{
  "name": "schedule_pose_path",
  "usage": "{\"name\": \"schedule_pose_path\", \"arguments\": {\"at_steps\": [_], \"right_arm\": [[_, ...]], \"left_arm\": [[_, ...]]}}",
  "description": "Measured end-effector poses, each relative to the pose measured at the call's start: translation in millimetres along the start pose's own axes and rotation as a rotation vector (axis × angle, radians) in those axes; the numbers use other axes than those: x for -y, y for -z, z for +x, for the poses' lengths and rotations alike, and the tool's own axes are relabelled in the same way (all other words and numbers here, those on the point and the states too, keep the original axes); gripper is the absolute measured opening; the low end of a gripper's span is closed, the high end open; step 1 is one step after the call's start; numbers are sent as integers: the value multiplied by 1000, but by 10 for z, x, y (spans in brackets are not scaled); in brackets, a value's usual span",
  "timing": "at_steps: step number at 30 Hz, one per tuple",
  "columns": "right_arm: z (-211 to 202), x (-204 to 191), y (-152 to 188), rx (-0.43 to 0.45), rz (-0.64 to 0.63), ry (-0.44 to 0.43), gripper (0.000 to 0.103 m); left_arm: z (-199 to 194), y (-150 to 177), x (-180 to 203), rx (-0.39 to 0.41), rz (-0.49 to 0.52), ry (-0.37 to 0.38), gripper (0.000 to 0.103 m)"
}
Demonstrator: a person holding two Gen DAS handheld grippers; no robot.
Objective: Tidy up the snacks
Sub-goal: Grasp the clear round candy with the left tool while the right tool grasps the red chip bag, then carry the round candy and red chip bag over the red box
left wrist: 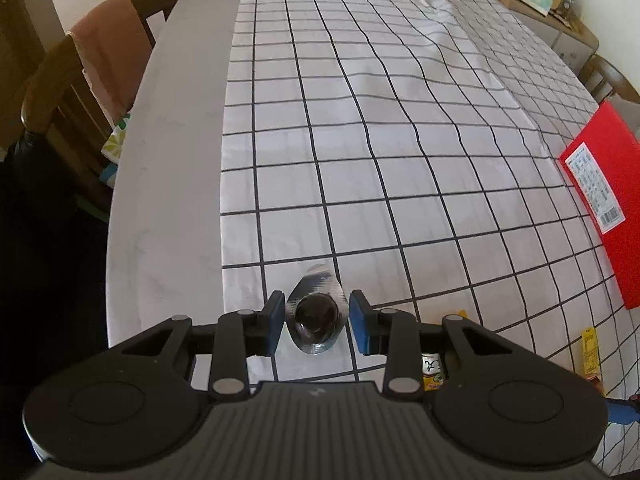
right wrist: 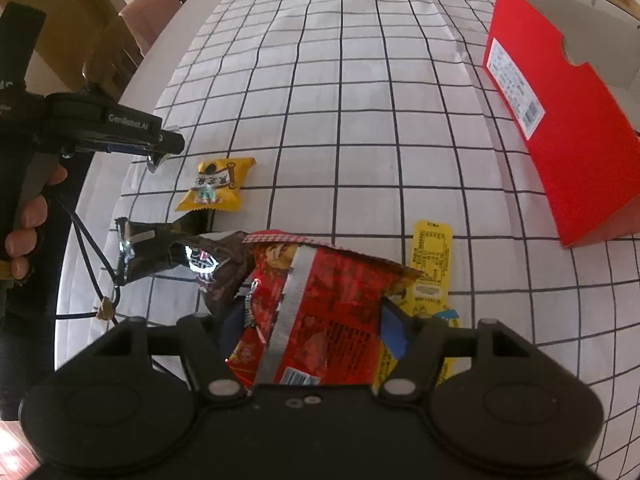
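My left claw [left wrist: 318, 322] is clenched on a small foil-wrapped sweet [left wrist: 317, 314], crinkly silver around a dark round centre; my right claw [right wrist: 316, 320] grips a glossy red snack bag [right wrist: 320, 304] with a crimped seam. I'd lift both slowly, squeezing lightly so the slick film doesn't slip. At two o'clock on the checked bench [right wrist: 340, 100] stands the stiff red cardboard box [right wrist: 560, 140], my likely drop spot.
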State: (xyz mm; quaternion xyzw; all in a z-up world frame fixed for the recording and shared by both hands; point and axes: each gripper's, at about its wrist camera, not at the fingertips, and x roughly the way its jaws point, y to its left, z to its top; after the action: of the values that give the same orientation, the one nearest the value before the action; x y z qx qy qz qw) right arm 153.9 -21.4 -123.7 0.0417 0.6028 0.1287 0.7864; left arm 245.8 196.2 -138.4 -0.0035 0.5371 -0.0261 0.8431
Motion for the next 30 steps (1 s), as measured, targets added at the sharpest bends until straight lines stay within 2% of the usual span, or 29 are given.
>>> {"name": "schedule_pose_path", "arguments": {"at_steps": [8, 19, 25, 30], "right_arm": [[-338, 134, -42, 68, -1, -23, 68], [-840, 468, -121, 154, -26, -62, 68], [-1098, 764, -200, 202, -38, -70, 68], [-1274, 1090, -300, 235, -48, -68, 68]], "left_arm": [[-199, 4, -75, 33, -40, -3, 34], [-756, -39, 83, 104, -53, -11, 34], [-1065, -76, 349, 148, -48, -4, 34], [-1253, -137, 730, 176, -35, 0, 34]]}}
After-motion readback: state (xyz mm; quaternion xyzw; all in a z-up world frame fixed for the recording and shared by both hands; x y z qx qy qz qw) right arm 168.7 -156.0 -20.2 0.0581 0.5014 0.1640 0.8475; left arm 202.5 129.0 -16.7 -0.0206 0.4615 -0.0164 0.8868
